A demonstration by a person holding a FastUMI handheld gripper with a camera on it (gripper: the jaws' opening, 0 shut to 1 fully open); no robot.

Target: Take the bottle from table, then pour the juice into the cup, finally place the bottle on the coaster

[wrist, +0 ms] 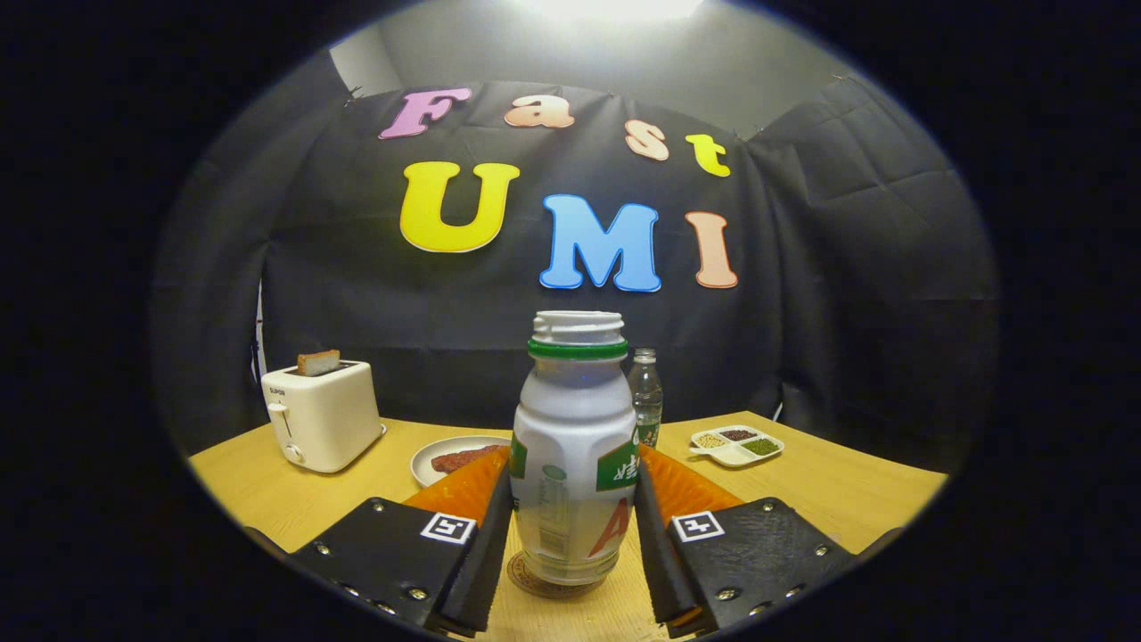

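The wooden counter point(267, 490) spreads across the lower frame. At bottom centre the tongs point(573, 526) are closed around the bottle point(573, 464), one finger pressing each flank. The bottle stands upright, white, uncapped, with a green neck ring, its base on a round coaster point(521, 575) that is mostly hidden beneath it. At left sits a toaster point(321, 415); a plate point(446, 455) and a sectioned dish point(738, 444) lie farther back.
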